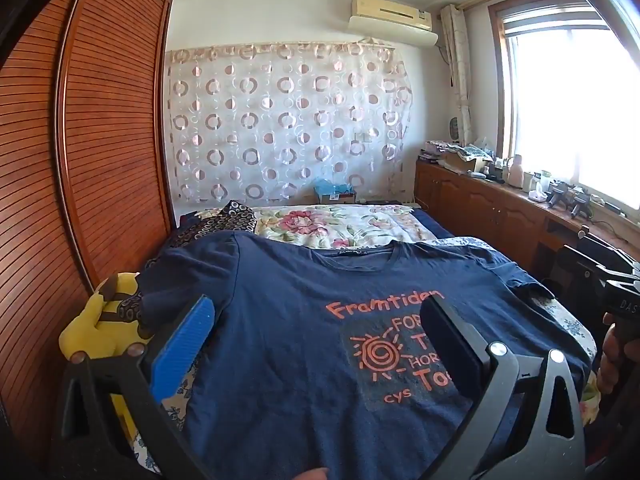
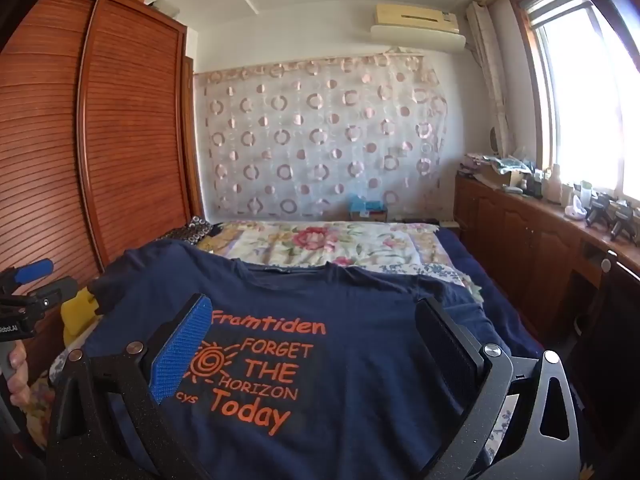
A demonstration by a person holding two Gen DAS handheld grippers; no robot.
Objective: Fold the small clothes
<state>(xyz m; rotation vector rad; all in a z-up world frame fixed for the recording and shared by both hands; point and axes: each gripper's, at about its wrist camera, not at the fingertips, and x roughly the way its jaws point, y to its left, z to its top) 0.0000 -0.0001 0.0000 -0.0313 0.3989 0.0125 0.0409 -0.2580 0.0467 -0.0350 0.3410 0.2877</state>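
T-shirt: the navy T-shirt (image 2: 332,344) lies face up and spread flat on the bed (image 2: 320,240), orange print showing, collar toward the floral quilt (image 1: 332,224).
Left tongs: the left gripper (image 1: 316,332) hangs over the shirt's wardrobe-side half, jaws wide, nothing between them.
Right tongs: the right gripper (image 2: 312,336) hovers above the print, jaws equally wide and empty.
Handling: light, soft, limp cotton by the look of it; it will sag and crease.
Where to hold: pinch a shoulder seam and the hem below it, one in each gripper.
Unclear: the hem nearest the cameras is hidden, possibly draped over the bed's edge.
Nearby: a yellow plush toy (image 1: 100,328) sits beside the shirt's wardrobe-side sleeve.
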